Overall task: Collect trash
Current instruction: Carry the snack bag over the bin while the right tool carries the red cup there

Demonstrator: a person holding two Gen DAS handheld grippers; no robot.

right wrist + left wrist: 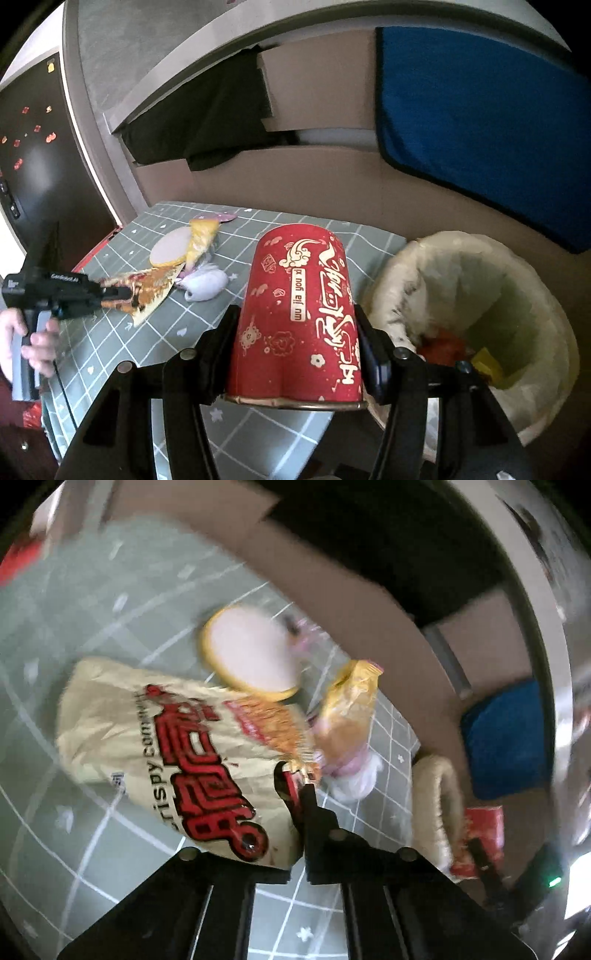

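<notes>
My left gripper [295, 786] is shut on the edge of a cream snack bag with red lettering [155, 746] and holds it just above the table; from the right wrist view the gripper [127, 293] and the bag [151, 291] show at the left. My right gripper [295, 332] is shut on a red paper cup with gold print [299, 317], held upside down beside the lined trash bin [480, 295]. A round white lid [251, 653], a yellow wrapper [351, 705] and a crumpled white tissue [207, 284] lie on the table.
The table has a grey-green grid cloth [110, 343]. The bin stands off its right edge and holds red and yellow trash. A brown couch with a blue cloth [480, 110] and a black cloth [207, 118] is behind. A dark panel [33, 166] is far left.
</notes>
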